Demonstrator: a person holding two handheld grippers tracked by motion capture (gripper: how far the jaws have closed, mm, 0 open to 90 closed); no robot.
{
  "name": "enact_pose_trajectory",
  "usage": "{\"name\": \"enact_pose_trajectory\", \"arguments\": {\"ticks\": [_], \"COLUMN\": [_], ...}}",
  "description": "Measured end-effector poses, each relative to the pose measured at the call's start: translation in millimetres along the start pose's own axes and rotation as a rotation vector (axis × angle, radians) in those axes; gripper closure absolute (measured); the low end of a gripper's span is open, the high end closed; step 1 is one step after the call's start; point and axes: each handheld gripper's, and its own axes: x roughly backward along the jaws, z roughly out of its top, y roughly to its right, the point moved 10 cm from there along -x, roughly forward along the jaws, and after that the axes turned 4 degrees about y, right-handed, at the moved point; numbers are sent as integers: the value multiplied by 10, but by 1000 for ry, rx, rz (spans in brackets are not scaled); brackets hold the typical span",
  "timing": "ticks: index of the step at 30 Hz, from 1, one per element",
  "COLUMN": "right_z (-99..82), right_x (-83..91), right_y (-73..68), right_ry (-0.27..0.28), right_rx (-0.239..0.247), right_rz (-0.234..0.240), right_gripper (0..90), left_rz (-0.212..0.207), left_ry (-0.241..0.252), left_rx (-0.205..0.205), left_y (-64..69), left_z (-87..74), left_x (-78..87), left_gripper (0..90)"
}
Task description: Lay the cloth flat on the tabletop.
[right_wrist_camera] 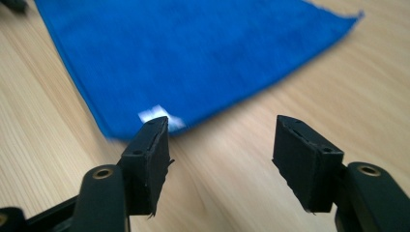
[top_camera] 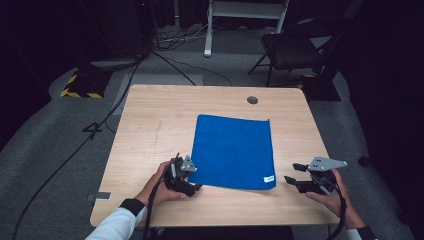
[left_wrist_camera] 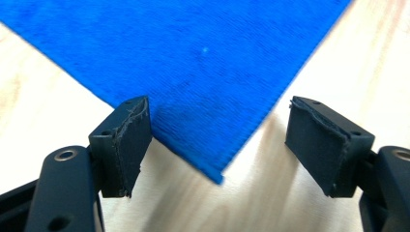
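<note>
Both grippers open, nothing held. Left gripper (top_camera: pixel 187 176) sits at near-left corner of blue cloth (top_camera: pixel 235 150), jaws spread wide; in left gripper view that corner (left_wrist_camera: pixel 218 178) lies between the 2 pads, untouched. Right gripper (top_camera: pixel 294 174) hovers just right of cloth's near-right corner, apart from it, jaws released with bare table (top_camera: pixel 150 125) between them. Cloth lies flat at table centre, 1 white tag (top_camera: pixel 269 178) at its near-right corner; right gripper view shows tag (right_wrist_camera: pixel 157 115) just past 1 pad.
</note>
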Motion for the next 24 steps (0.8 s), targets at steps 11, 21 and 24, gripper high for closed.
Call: {"name": "enact_pose_trajectory", "arguments": {"ticks": [11,21,24], "right_z": [-94,-322,-328], "right_x": [-390,-360,-359], "right_y": [-372,-247,-162], "right_ry": [-102,-153,-151], "right_rx": [88,53,35], "right_rz": [98,43,15], "right_gripper": [460,500,490], "left_rz": [-9,-12,-21], "left_ry": [32,44,47], "left_rx": [-7,-25,-18], "left_y": [70,134,148], "left_z": [-53,-62,-61], "left_x": [87,104,101], "left_gripper": [560,748,742]}}
